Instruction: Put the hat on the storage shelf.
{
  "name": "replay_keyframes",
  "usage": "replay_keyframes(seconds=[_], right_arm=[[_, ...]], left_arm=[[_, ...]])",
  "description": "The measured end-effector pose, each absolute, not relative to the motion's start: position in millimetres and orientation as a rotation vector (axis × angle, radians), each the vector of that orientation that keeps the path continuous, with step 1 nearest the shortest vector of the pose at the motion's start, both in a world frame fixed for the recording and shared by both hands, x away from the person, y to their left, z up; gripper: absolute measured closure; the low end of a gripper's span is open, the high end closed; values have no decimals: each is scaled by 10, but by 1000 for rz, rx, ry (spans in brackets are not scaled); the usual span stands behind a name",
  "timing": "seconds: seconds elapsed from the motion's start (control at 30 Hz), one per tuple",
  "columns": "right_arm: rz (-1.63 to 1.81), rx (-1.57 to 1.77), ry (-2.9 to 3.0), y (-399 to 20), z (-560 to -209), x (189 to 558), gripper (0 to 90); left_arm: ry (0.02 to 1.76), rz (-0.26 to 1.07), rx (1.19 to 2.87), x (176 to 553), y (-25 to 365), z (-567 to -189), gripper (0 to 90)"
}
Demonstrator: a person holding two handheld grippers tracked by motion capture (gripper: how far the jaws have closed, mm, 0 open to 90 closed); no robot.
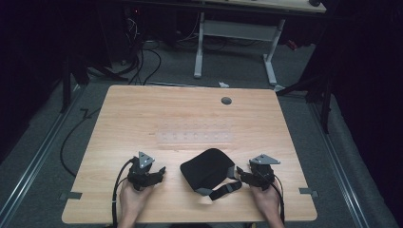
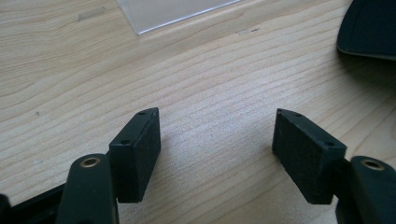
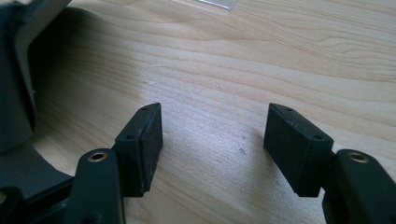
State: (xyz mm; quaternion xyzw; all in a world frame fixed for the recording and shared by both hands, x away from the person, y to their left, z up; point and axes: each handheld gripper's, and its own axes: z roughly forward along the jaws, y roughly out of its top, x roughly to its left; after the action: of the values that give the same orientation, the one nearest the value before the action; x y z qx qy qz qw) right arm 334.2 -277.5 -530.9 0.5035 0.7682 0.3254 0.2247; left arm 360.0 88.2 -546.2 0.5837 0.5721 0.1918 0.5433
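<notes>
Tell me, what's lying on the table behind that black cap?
Behind the cap, farther up the table, lies a clear plastic sheet with rows of small dots, flat on the wood. Beyond it is a dark round grommet. What lies under the cap is hidden.

Left gripper (image 2: 217,140), fingers (image 2: 140,154) apart over bare wooden table (image 2: 210,79), black cap (image 2: 371,28) at upper right.
</notes>
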Motion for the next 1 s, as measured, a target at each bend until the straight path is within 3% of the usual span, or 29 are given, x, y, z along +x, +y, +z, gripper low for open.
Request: replay_keyframes(seconds=[1.0], right_arm=[[920, 1418, 2109, -2805, -5301, 3331, 403]], left_arm=[[1353, 449, 1395, 3590, 869, -5464, 296]])
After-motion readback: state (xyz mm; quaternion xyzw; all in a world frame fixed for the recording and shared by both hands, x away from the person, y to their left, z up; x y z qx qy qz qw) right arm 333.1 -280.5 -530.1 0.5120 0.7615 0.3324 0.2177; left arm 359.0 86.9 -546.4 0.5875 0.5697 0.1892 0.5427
